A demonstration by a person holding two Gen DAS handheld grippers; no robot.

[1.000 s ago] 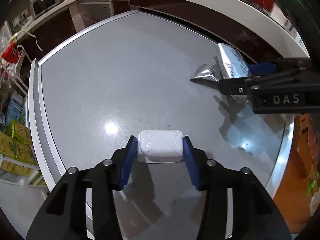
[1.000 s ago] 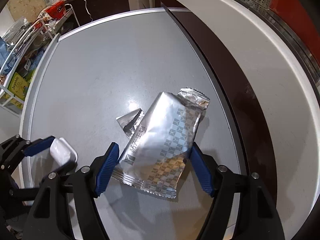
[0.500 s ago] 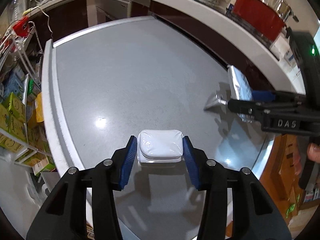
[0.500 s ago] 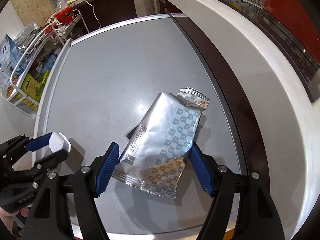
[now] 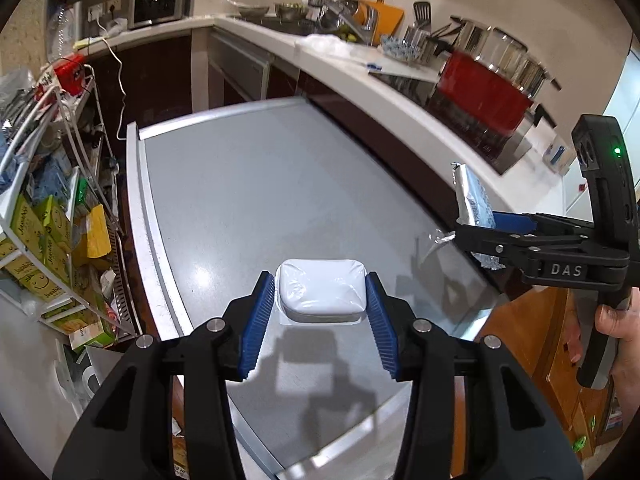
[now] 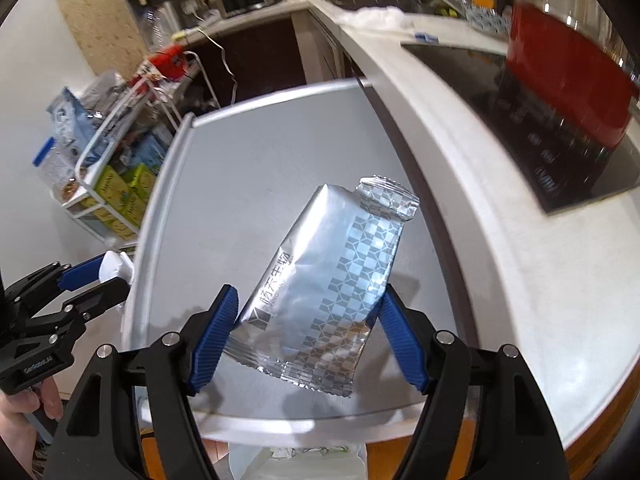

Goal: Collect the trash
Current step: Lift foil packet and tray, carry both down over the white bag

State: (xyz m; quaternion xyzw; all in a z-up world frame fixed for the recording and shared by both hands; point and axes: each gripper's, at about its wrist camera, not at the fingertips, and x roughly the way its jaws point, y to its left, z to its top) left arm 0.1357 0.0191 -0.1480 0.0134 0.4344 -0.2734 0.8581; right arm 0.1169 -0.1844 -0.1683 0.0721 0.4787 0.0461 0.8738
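While clamped, wrapper (image 6: 324, 292) between right claw (image 6: 308, 336) pads

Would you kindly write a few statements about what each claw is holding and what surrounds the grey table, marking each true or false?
1. The left claw grips a small white packet. True.
2. The right claw is empty. False: its pads clamp a silver foil pouch.
3. The silver foil pouch lies flat on the grey table. False: it is held up clear of the surface.
4. A red pot stands on the white counter. True.
5. A small foil scrap lies on the table. True.
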